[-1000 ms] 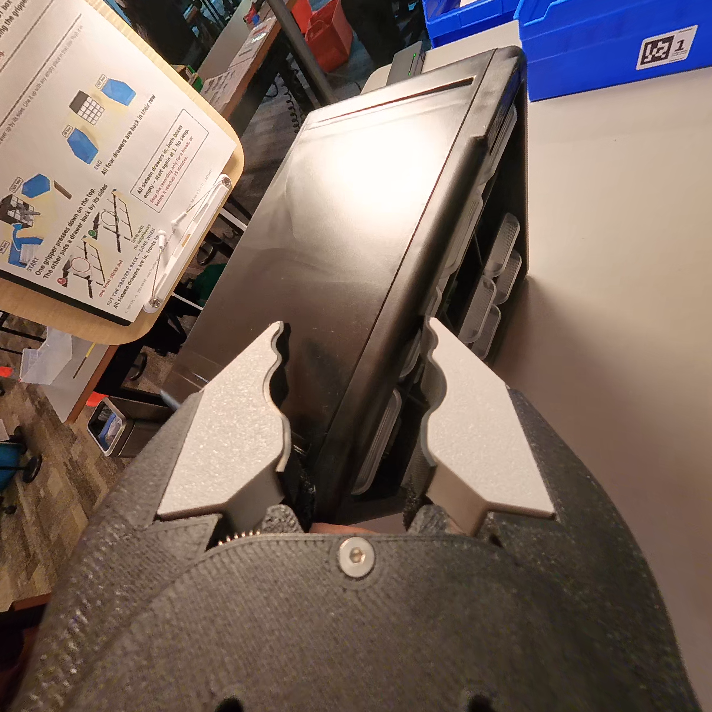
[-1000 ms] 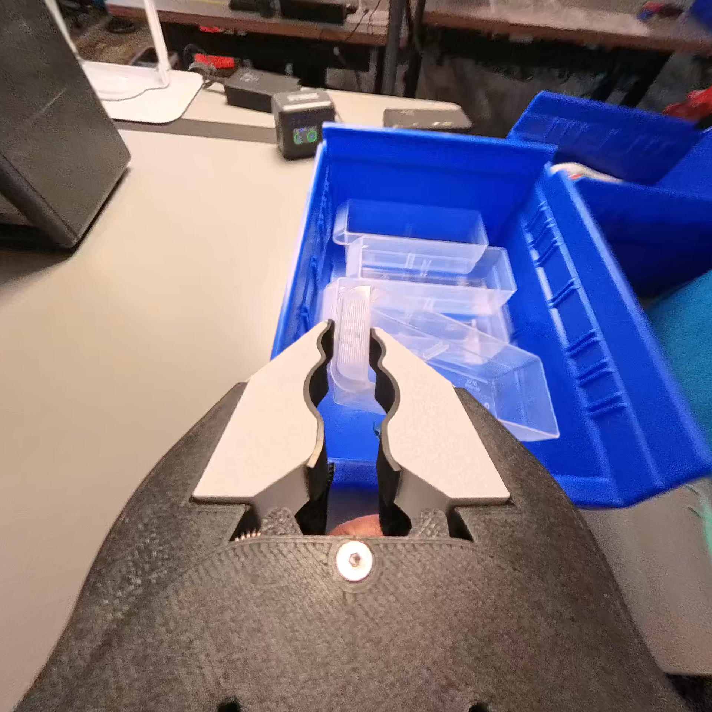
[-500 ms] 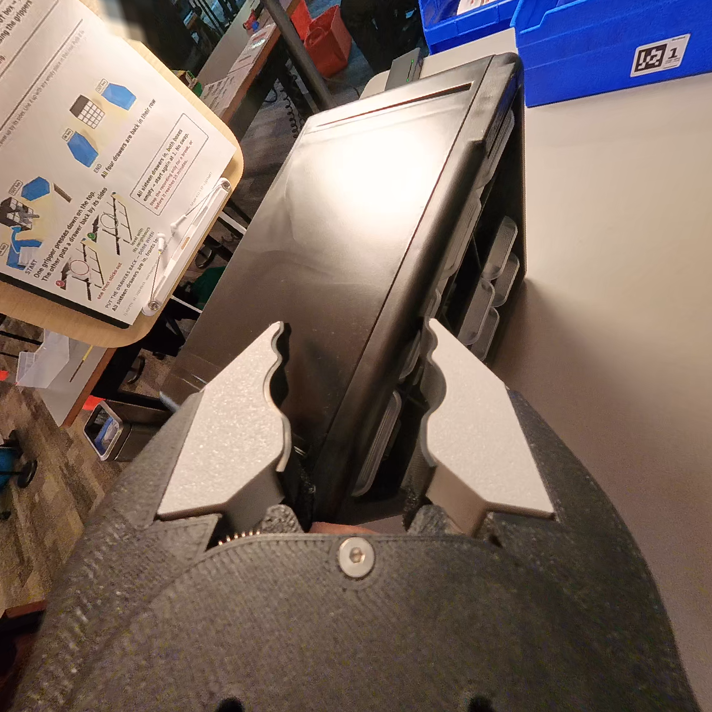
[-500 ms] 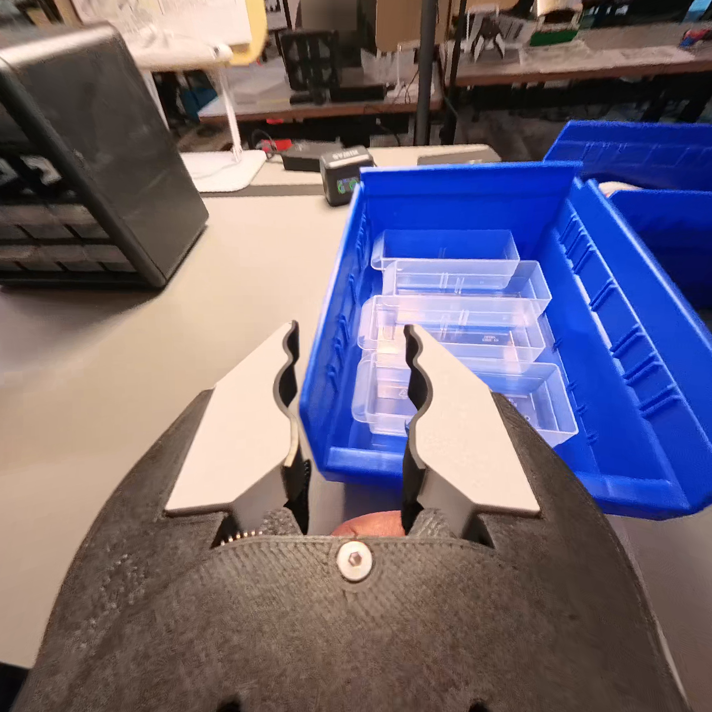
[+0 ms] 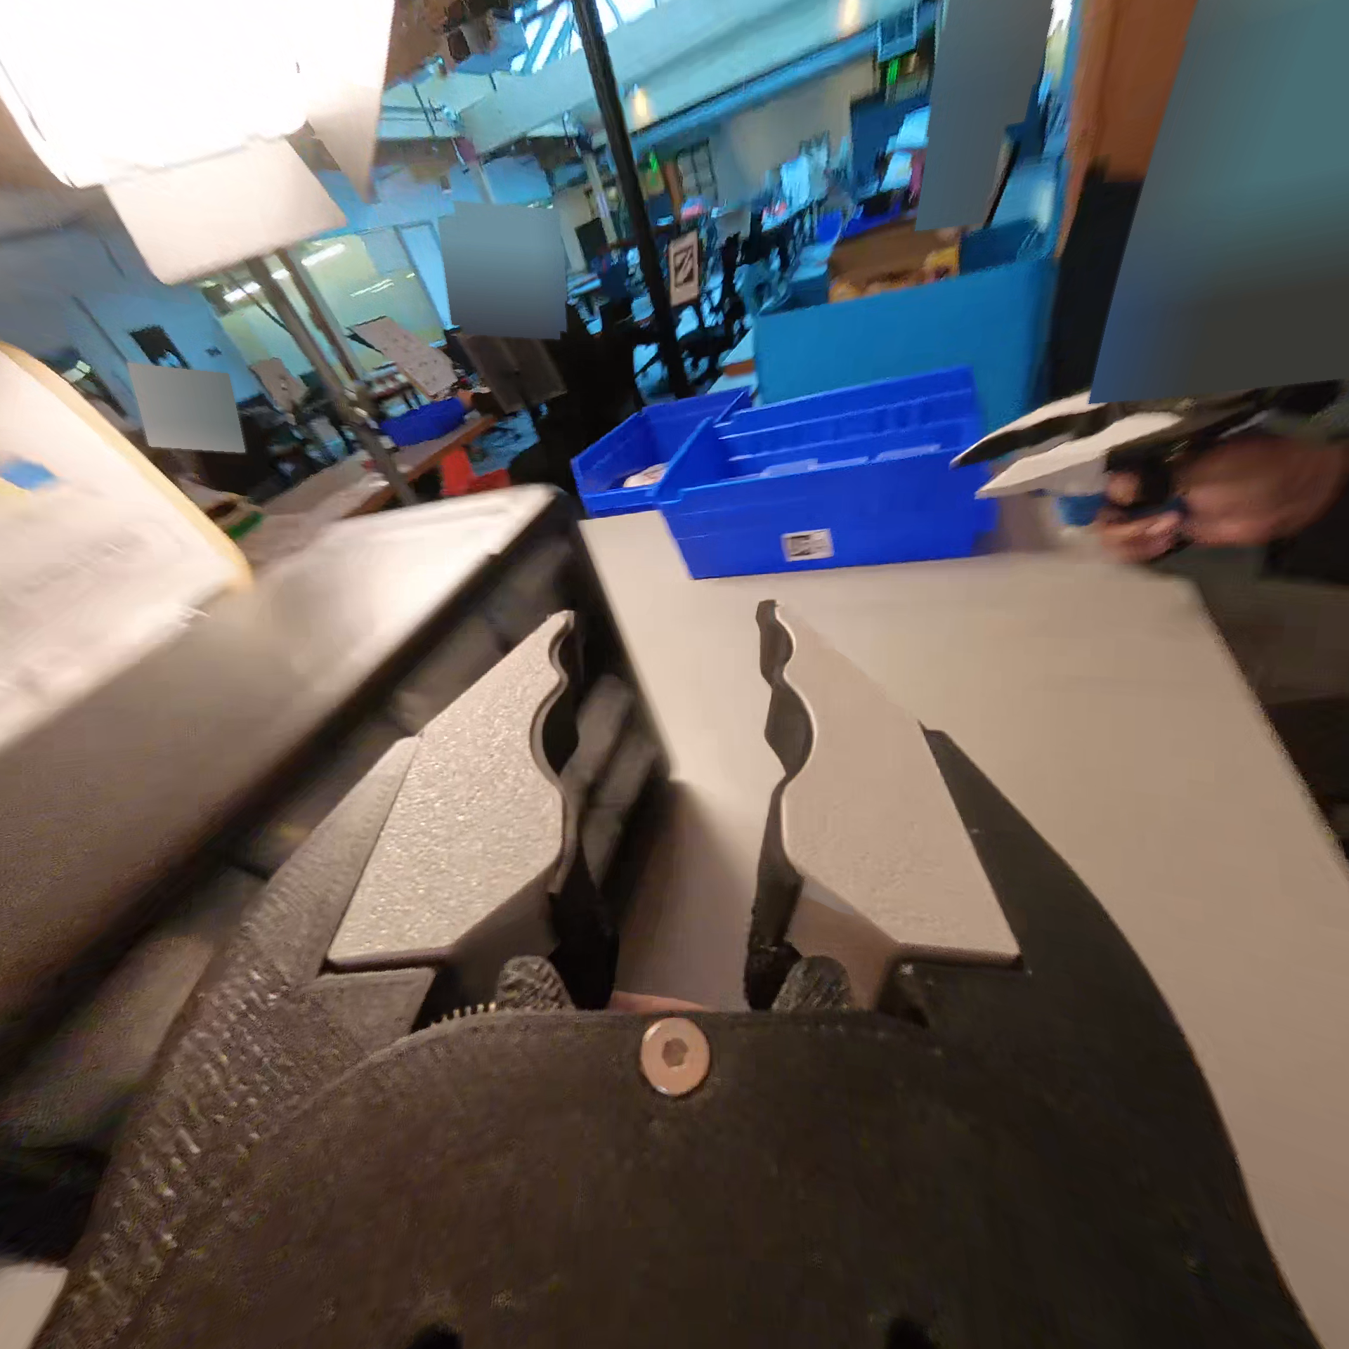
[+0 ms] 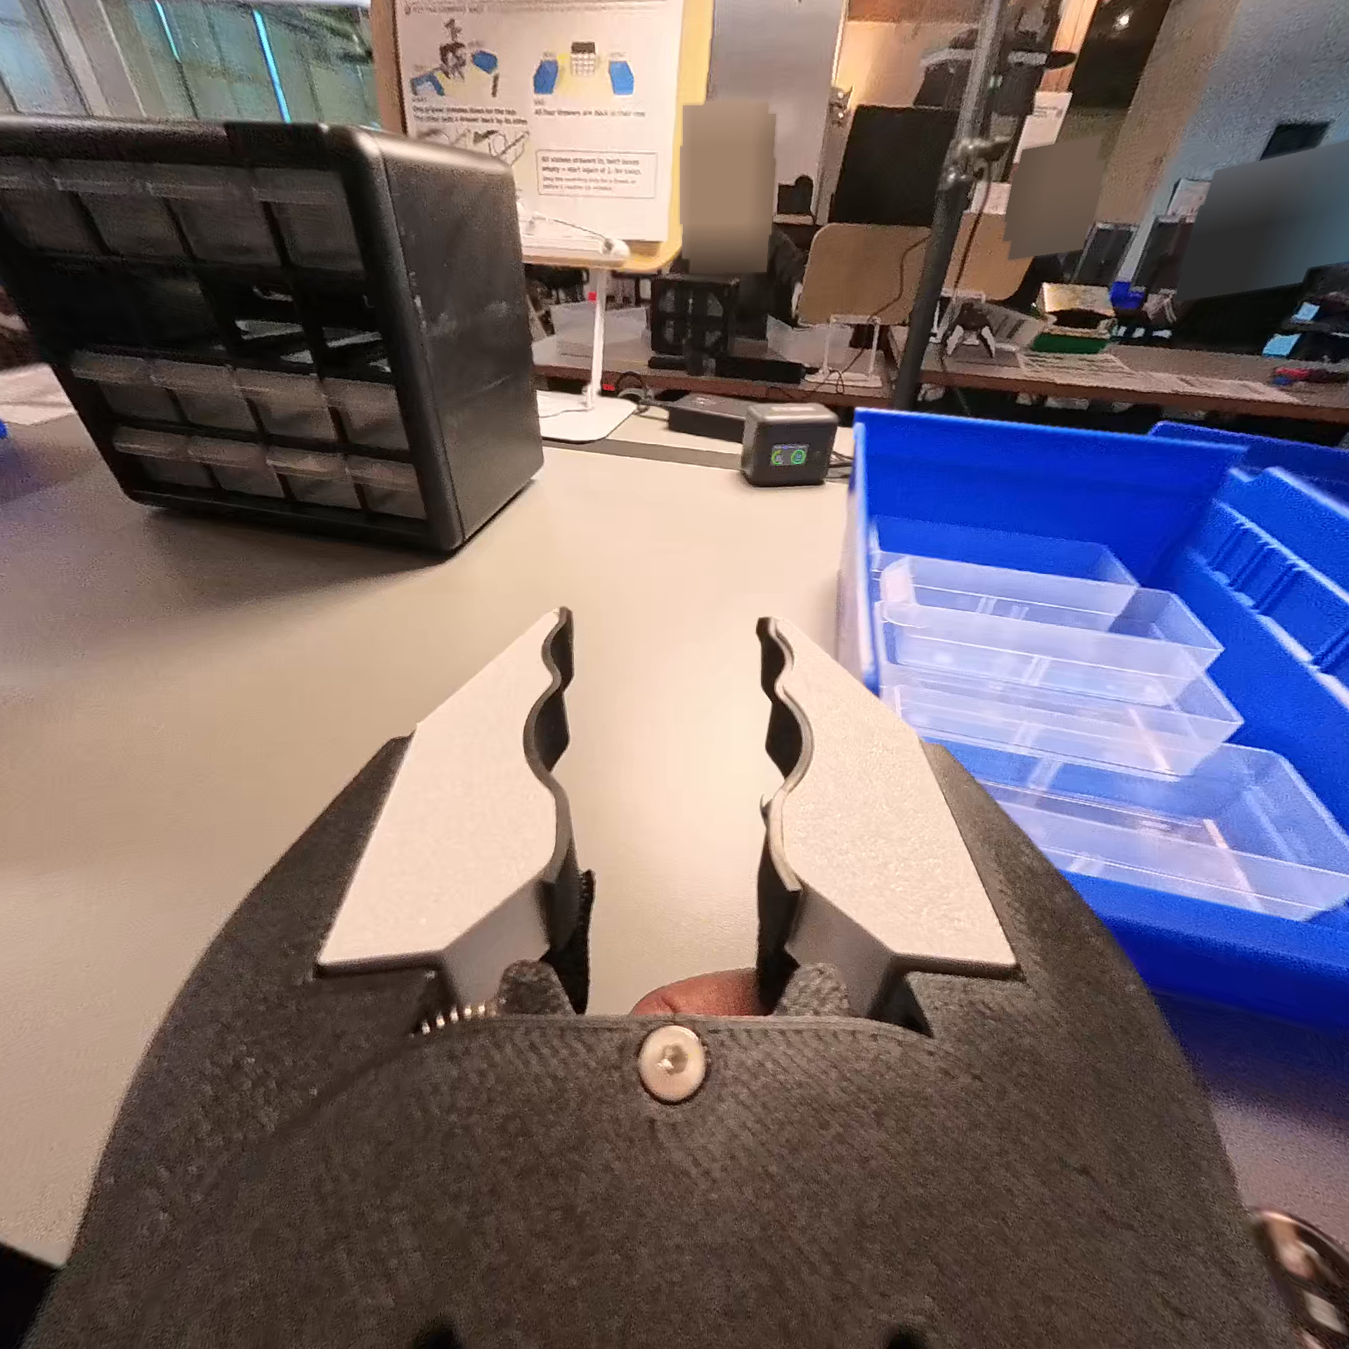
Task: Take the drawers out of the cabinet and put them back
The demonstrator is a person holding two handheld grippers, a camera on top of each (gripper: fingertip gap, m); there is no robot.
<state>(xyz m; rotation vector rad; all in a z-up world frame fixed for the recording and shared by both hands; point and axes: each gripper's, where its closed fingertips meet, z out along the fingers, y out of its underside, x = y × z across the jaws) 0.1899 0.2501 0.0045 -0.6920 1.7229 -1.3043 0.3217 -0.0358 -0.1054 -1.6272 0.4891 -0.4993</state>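
Black plastic cabinet point(image 6: 277, 321) sits at the far left of the grey table point(image 6: 657, 584), tipped back a bit, with most slots filled. The second row from the top looks empty, and four clear drawers point(image 6: 1044, 657) lie in the blue bin point(image 6: 1022, 467) on the right, lined up and overlapping each other. So I'd guess the taking-out part is done for that row and putting back comes next.

Right gripper point(image 6: 664, 635) hovers over the bare table between cabinet and bin, jaws wide apart, nothing in them. Left gripper point(image 5: 664, 620) is right by the cabinet's front edge, jaws also apart and empty, though that view is pretty blurry.

Tip for the next bit: grab a drawer by its two long sides rather than the thin front lip, keep it level, and press the left gripper down on the cabinet top so it doesn't scoot when the drawer slides in. A second blue bin point(image 5: 620, 460) sits behind the first; can't make out what's in it.
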